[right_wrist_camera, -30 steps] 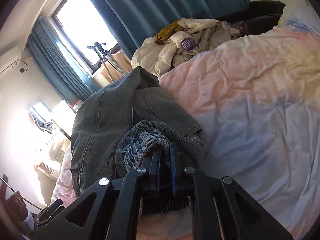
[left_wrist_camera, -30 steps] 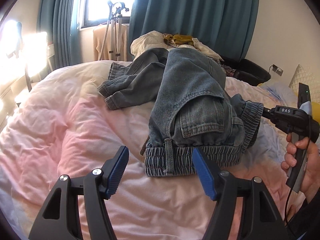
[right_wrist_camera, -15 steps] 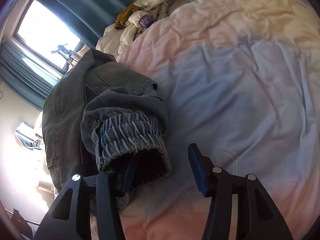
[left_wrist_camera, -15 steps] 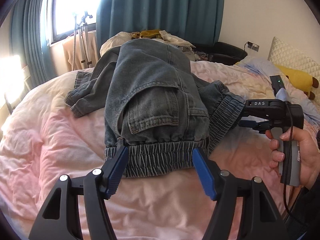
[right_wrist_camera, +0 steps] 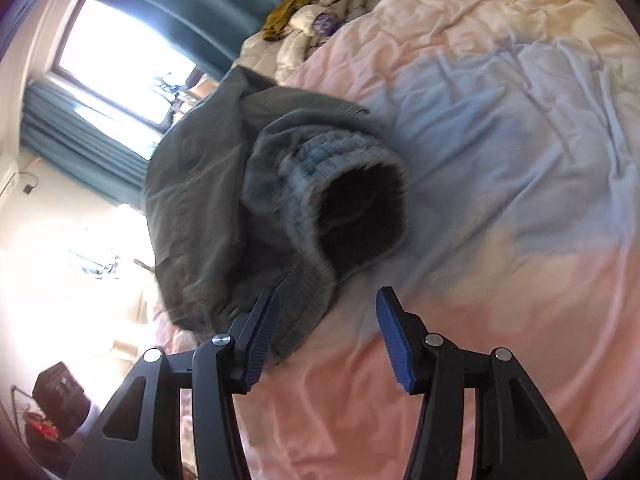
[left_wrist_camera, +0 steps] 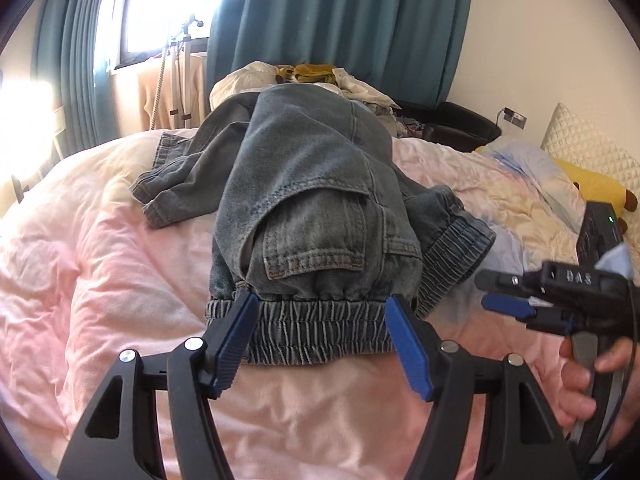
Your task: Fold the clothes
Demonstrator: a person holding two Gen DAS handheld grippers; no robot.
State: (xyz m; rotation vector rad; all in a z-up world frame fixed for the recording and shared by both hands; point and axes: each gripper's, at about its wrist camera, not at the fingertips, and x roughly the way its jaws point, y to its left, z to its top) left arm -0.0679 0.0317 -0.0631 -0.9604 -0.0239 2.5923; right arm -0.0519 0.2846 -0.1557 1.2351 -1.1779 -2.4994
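A pair of blue denim jeans point(left_wrist_camera: 312, 200) lies bunched on the pink bed, its elastic waistband point(left_wrist_camera: 316, 328) toward me. My left gripper point(left_wrist_camera: 320, 332) is open, its blue pads on either side of the waistband, not closed on it. My right gripper point(right_wrist_camera: 326, 320) is open and empty, just short of the gaping waistband opening point(right_wrist_camera: 360, 216) of the jeans point(right_wrist_camera: 200, 184). The right gripper also shows in the left wrist view point(left_wrist_camera: 504, 296), to the right of the jeans, held by a hand.
The pink and pale blue duvet point(left_wrist_camera: 100, 280) covers the bed. A heap of other clothes point(left_wrist_camera: 312, 76) lies at the far end by teal curtains point(left_wrist_camera: 340, 20). A quilted pillow point(left_wrist_camera: 592, 156) and yellow plush toy point(left_wrist_camera: 592, 188) lie right.
My right gripper opened, let go of the waistband and drew back a little. My left gripper moved up to the near waistband, still open.
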